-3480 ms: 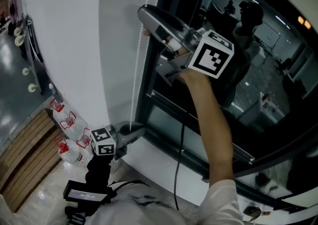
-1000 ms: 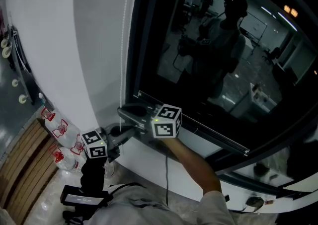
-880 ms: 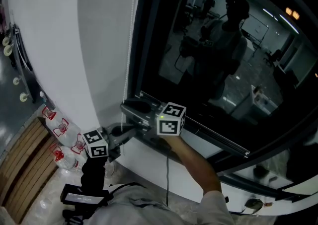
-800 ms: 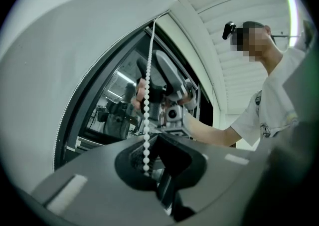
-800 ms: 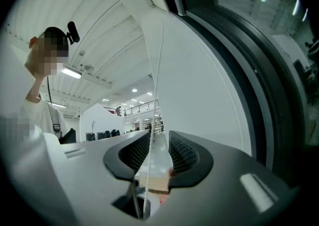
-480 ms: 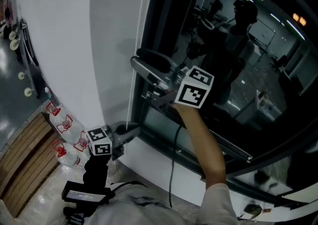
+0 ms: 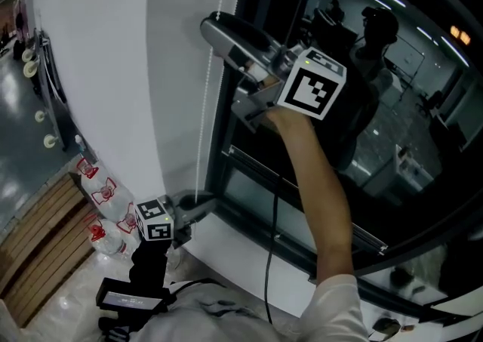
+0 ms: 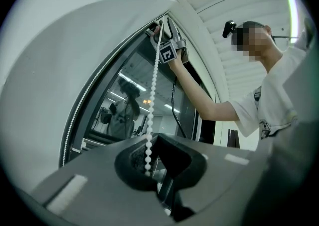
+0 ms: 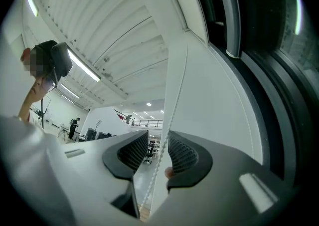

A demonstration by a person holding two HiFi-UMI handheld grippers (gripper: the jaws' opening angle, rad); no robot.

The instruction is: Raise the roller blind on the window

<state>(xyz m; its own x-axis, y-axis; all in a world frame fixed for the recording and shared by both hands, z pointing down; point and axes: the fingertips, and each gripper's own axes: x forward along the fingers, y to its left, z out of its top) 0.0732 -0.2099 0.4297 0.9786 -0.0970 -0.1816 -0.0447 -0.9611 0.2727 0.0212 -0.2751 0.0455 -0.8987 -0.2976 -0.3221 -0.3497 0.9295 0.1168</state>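
Head view puts my right gripper [image 7: 216,27] high in the upper middle of the frame, against the dark left edge of the window [image 7: 407,144], with its marker cube just to the right of the jaws. The white bead chain [image 7: 205,106] hangs down that edge, from beside those jaws to my left gripper [image 7: 202,201] at the lower left, near the sill.

In the left gripper view my jaws are closed together on the chain. The beads come down from the top of the frame in a straight line and vanish between the pads.

In the right gripper view my jaws stand apart, having just been closing in. One strand of the chain passes through the gap between the ribbed pads, and neither pad presses on it.

I cannot make out the blind's own cloth in any view. The glass is dark and mirrors a lit room. Water bottles [image 7: 102,189] with red labels stand on the floor at the lower left of the head view.
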